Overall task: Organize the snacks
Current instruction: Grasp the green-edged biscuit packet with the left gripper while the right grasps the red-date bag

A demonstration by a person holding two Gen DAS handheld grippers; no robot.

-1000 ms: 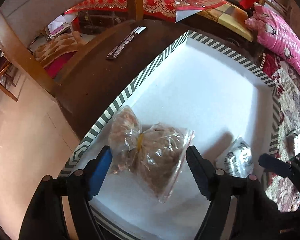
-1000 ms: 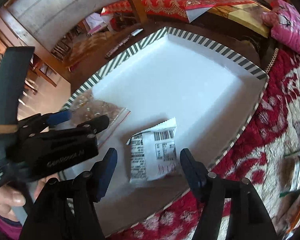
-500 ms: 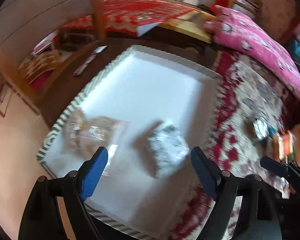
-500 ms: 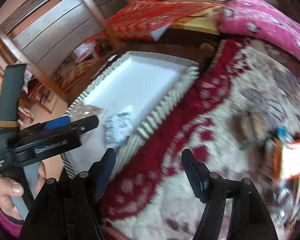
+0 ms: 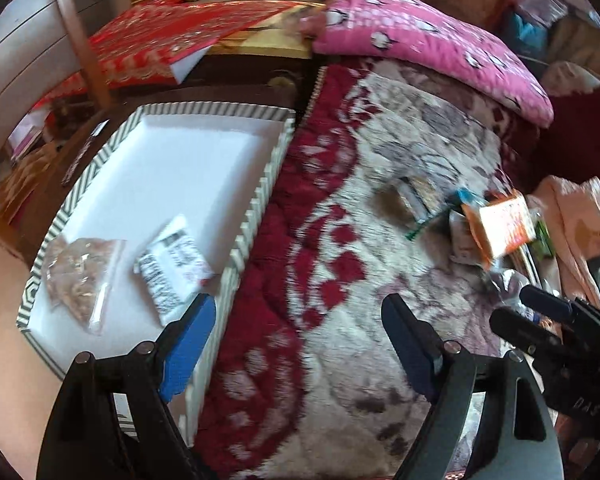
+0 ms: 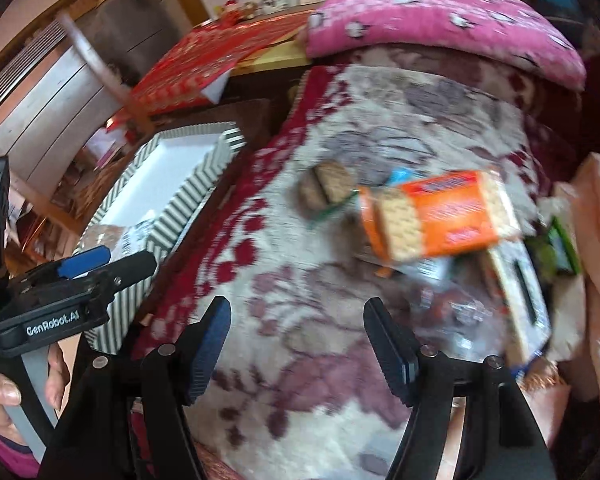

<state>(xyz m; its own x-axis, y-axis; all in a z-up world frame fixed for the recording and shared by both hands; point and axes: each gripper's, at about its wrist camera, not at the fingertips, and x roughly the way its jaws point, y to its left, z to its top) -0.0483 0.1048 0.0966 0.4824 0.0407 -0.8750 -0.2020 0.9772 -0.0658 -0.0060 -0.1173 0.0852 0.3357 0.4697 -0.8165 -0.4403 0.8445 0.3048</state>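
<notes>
Both your claws are empty and parted: the left claw stands wide with only blanket between its fingers, and the right claw is spread somewhat less, also over bare blanket.

Two snacks already lie in the tray: a clear bag in its near left corner and a white pack beside it, towards the near right edge. The tray sits at the blanket's left edge.

What is left to fetch is the pile near the blanket's right edge. The orange cracker pack lies on top, ahead of the right claw and a little to its right, apart from the fingers. Its long axis runs roughly across that view, tipped up slightly at the right end. A brown biscuit pack sits just left of it, and a long pale pack and green wrappers lie to its right.

From the left claw the same pile is far off to the right, so your right hand is likely the nearer one. To pinch the cracker pack across its short side, its fingers would probably need to turn to straddle that long axis
</notes>
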